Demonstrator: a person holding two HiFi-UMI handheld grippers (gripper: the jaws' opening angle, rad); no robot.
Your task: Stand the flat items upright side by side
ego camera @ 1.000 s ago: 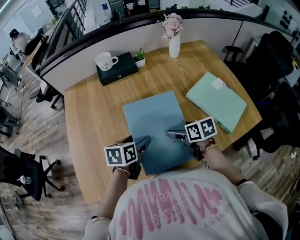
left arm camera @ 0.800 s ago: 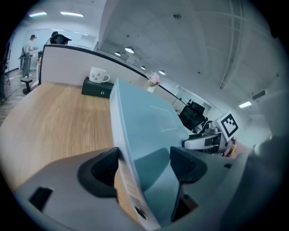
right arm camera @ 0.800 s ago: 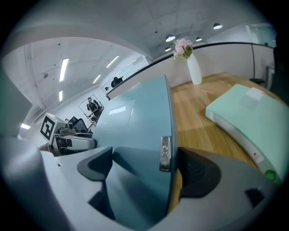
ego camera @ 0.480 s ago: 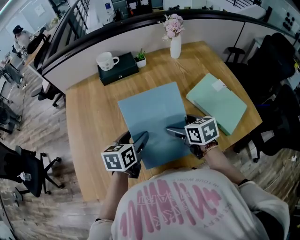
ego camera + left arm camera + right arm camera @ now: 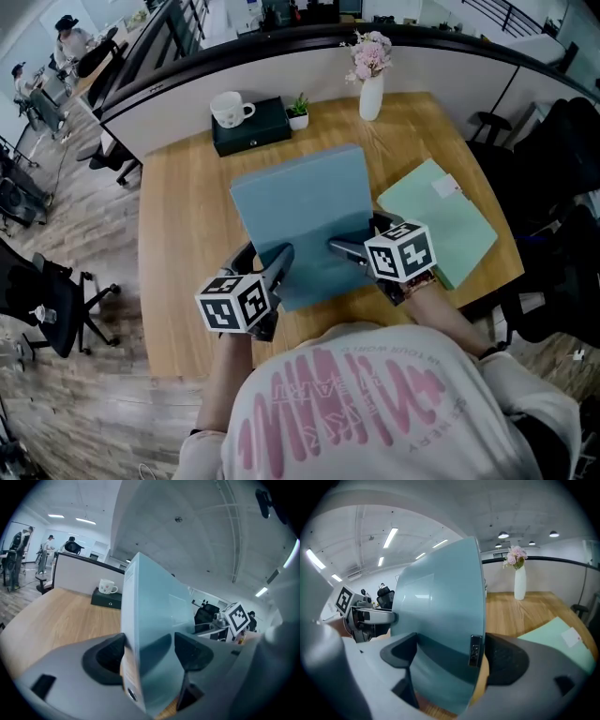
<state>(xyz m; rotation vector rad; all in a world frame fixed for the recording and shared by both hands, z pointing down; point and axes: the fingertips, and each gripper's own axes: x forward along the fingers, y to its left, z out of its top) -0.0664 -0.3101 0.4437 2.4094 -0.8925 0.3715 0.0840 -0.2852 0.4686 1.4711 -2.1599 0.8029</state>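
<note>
The wooden table [image 5: 178,234] fills the middle of the head view, its far edge against a partition. The blue folder [image 5: 300,211] is over the table's centre, tilted with its near edge raised toward the person; whether its far edge rests on the wood cannot be told. The green folder [image 5: 441,220] lies flat near the table's right edge, just beside the blue one and apart from it. The left gripper [image 5: 267,262] grips the blue folder's near left corner: its jaws have just been closing a little and both pads press the folder's faces. The right gripper [image 5: 352,246] is clamped on the near right part of the same edge, one pad against the side with the small metal clasp. A black box [image 5: 258,127] sits at the far edge, left of centre. A white vase [image 5: 371,97] of pink flowers stands right of it. A white mug [image 5: 230,108] rests on the box, and a small potted plant [image 5: 298,108] stands touching the box's right end
</note>
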